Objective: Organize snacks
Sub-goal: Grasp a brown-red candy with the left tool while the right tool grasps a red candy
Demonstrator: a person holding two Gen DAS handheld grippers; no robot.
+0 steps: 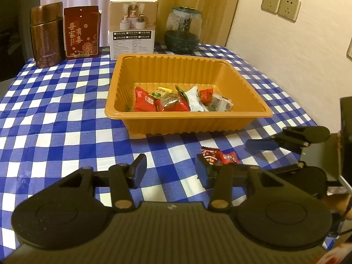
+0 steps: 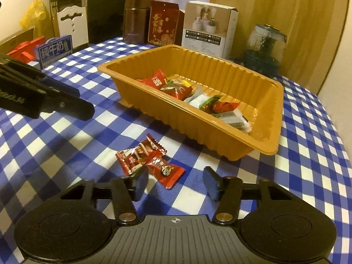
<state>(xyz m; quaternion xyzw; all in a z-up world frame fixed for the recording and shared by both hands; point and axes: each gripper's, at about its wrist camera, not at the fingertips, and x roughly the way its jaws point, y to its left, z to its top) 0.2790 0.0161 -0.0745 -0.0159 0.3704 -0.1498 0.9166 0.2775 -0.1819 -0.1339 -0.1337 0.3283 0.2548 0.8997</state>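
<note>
The right claw (image 2: 176, 183), low in frame, hangs released over two red snack packets (image 2: 151, 160) on the tabletop (image 2: 66, 145); next, clench one and carry it to the orange tray (image 2: 220, 118). The left claw (image 1: 171, 170) is released, empty.

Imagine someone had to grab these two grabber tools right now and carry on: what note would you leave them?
Left gripper: open, empty, low over the tablecloth in front of the tray.
Right gripper: open, empty, aimed down at the two red candies; nothing between its pads yet.
Things: orange tray mid-table with a pile of wrapped snacks inside. The two red candies lie touching each other on the cloth, just outside the tray's near wall.
Done: most snacks are in the tray.
Left: pick up the two candies and drop them in. The right gripper looks best placed.
</note>
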